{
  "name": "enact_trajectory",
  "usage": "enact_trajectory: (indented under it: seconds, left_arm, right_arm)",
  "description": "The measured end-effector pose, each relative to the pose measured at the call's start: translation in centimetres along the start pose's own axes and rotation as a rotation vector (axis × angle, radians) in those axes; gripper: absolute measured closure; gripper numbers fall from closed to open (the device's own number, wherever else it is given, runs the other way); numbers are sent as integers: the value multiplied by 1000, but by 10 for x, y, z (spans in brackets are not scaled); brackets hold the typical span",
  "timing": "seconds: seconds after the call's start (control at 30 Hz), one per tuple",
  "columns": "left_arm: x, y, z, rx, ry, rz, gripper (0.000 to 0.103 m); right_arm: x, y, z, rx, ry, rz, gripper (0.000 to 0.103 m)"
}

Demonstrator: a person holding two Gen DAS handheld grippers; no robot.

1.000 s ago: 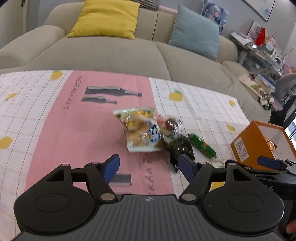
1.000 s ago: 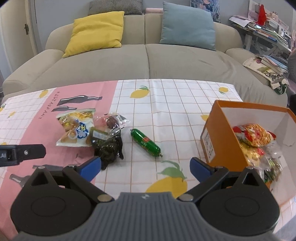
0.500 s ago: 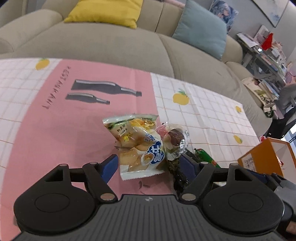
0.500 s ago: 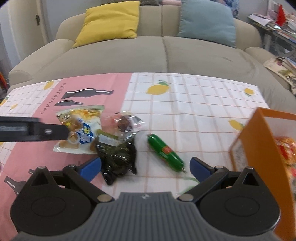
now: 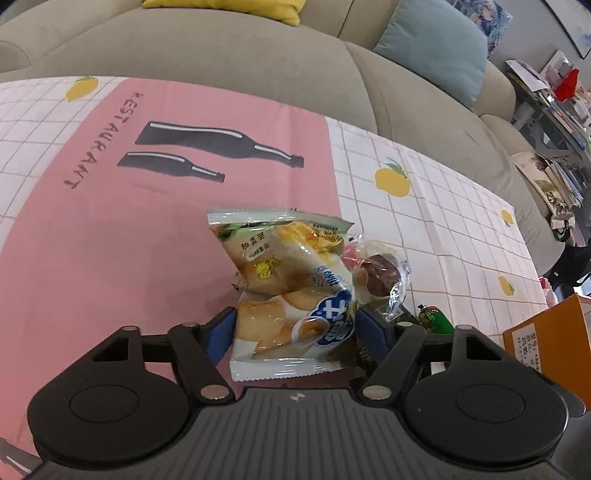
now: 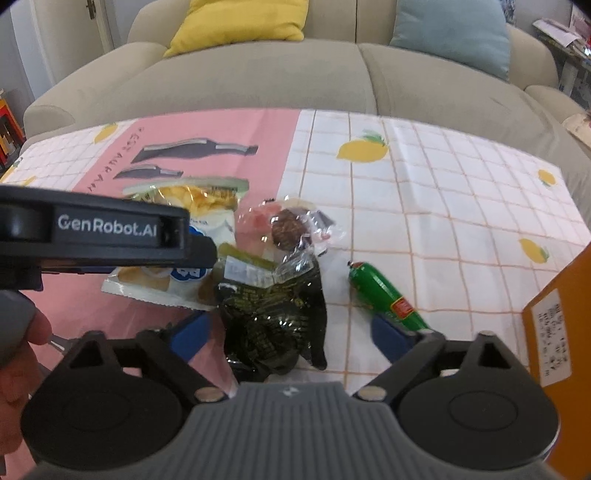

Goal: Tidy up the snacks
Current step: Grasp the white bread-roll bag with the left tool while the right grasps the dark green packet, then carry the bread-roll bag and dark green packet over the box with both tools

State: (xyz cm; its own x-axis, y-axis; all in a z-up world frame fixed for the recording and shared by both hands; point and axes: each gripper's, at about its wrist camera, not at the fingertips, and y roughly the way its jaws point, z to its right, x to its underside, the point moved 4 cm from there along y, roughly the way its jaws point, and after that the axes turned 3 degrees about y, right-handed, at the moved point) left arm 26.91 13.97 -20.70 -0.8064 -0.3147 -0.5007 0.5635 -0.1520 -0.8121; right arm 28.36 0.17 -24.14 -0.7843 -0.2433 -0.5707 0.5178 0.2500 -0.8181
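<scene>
Both hand-held grippers closing in on the snack pile

Left wrist view: the left hand-held gripper [image 5: 295,330] has dropped closer; its jaws are closing around the bread packet [image 5: 291,291] at lower centre, not yet gripping. Right wrist view: the right hand-held gripper [image 6: 291,332] has also come down, jaws closing beside the dark seaweed pack [image 6: 273,314], nothing held; the green sausage [image 6: 384,295] lies right, the orange box [image 6: 561,314] at the edge

On the tabletop [image 6: 443,192]: 4 snacks, namely 1 bread bag [image 5: 291,291], 1 clear cake wrapper [image 6: 291,225], 1 dark packet [image 6: 277,317] and 1 green sausage [image 6: 384,295]; 1 orange box [image 6: 561,317]; 2 cushions, 1 yellow [image 6: 240,22] and 1 blue [image 6: 454,29].
</scene>
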Motion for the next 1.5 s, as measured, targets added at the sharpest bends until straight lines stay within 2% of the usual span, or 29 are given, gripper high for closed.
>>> enact_trajectory:
  seconds: [0.03,0.1,0.27,0.6,1.03,1.27,1.5]
  left_arm:
    - [0,1,0,4,-2,-1,21]
    - [1,0,-1,14,-6,4,30]
    - [2,-3,-2,17,5,9,38]
    - [18,-21,-6,-1,-30,-26,41]
    - [56,-69,7,5,-75,-45,42]
    - [73,-96,28,38,-66,-48,42]
    - [74,-123,57,69,-19,-19,43]
  right_arm:
    - [1,2,0,0,3,-5,15]
    - [2,6,0,-2,5,-17,25]
    - [5,8,0,-24,6,-34,45]
    - [16,-5,2,-27,-5,-55,50]
    - [62,-51,23,-36,54,-107,53]
    - [70,-89,33,-50,108,-65,54]
    - [66,-134,45,-60,134,2,54]
